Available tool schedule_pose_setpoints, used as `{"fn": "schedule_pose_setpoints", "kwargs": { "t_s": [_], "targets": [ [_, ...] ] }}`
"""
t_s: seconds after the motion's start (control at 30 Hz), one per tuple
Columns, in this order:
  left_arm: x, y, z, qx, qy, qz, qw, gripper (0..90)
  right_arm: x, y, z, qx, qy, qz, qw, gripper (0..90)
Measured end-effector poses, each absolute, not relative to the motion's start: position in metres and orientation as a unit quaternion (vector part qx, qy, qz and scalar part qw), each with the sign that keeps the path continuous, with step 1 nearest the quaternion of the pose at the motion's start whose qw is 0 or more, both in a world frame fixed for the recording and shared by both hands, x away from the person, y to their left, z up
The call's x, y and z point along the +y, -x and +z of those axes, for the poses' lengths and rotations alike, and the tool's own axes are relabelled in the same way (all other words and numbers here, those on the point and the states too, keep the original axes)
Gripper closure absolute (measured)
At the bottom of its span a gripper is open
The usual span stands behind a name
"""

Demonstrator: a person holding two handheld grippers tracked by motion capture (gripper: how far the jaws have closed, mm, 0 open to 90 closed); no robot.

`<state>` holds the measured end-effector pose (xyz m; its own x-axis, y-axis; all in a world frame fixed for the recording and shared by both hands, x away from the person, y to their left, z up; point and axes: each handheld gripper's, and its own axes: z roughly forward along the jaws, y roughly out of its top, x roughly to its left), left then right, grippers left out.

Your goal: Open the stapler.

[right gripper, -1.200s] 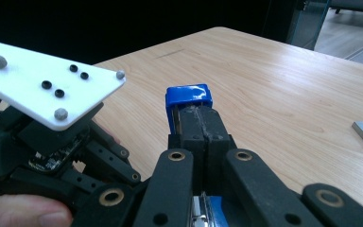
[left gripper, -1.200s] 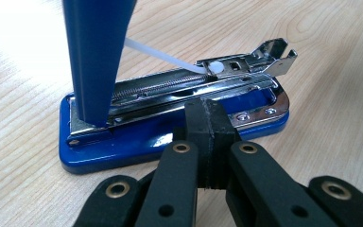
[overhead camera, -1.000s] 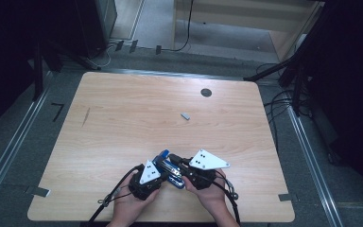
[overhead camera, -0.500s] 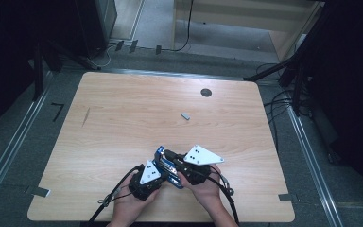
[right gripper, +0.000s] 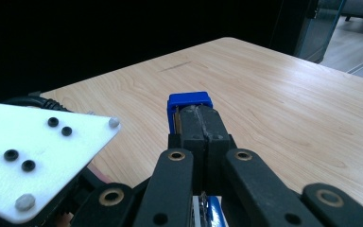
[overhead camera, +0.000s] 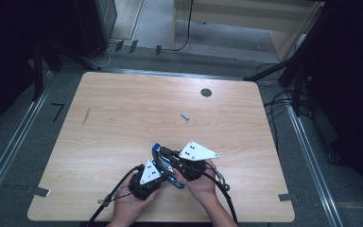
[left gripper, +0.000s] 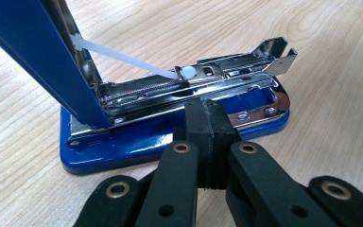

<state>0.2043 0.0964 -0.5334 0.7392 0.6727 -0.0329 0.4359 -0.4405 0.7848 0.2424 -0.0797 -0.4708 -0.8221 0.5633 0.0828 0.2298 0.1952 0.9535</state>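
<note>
A blue stapler [overhead camera: 162,163] lies swung open on the wooden table [overhead camera: 123,109], near its front edge. In the left gripper view its blue lid [left gripper: 38,52] stands up at the left, over the chrome magazine [left gripper: 194,85] and blue base [left gripper: 123,146]. A white pusher rod [left gripper: 123,56] spans the two. My left gripper [left gripper: 211,116] is shut, its tips against the side of the base and magazine. My right gripper [right gripper: 203,120] is shut too, with the lid's blue end [right gripper: 189,101] right at its tips. In the high view both grippers [overhead camera: 146,177] [overhead camera: 189,161] crowd the stapler.
A small grey piece [overhead camera: 185,115] lies mid-table and a dark round hole [overhead camera: 206,92] sits near the far edge. A thin dark mark [overhead camera: 86,117] is at the left. The left gripper's white plate [right gripper: 33,151] fills the right gripper view's lower left.
The right gripper has shifted slightly left and away from the person. The left gripper and the stapler's base have stayed put.
</note>
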Motion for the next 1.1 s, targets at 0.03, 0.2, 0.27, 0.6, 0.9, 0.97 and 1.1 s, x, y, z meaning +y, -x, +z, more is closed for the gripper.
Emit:
{"fn": "schedule_pose_setpoints", "kwargs": {
  "t_s": [0.03,0.2,0.27,0.6,0.9,0.97,1.1],
  "targets": [
    [0.096,-0.204,-0.533,0.331,-0.836,0.145,0.412,90.0,-0.079,-0.243,-0.471,0.759,-0.261,0.578,0.144,90.0],
    [0.096,-0.204,-0.533,0.330,-0.837,0.146,0.412,90.0,-0.074,-0.246,-0.470,0.761,-0.259,0.578,0.143,90.0],
    [0.096,-0.204,-0.533,0.330,-0.837,0.146,0.412,90.0,-0.071,-0.248,-0.470,0.760,-0.259,0.579,0.141,90.0],
    [0.096,-0.204,-0.533,0.330,-0.837,0.146,0.412,90.0,-0.062,-0.257,-0.470,0.767,-0.255,0.572,0.137,90.0],
    [0.097,-0.204,-0.533,0.329,-0.837,0.146,0.411,90.0,-0.055,-0.264,-0.481,0.781,-0.254,0.558,0.120,90.0],
    [0.097,-0.204,-0.533,0.329,-0.838,0.146,0.411,90.0,-0.054,-0.266,-0.482,0.784,-0.252,0.555,0.120,90.0],
    [0.097,-0.204,-0.533,0.329,-0.838,0.146,0.411,90.0,-0.052,-0.267,-0.484,0.788,-0.252,0.550,0.118,90.0]
  ]
}}
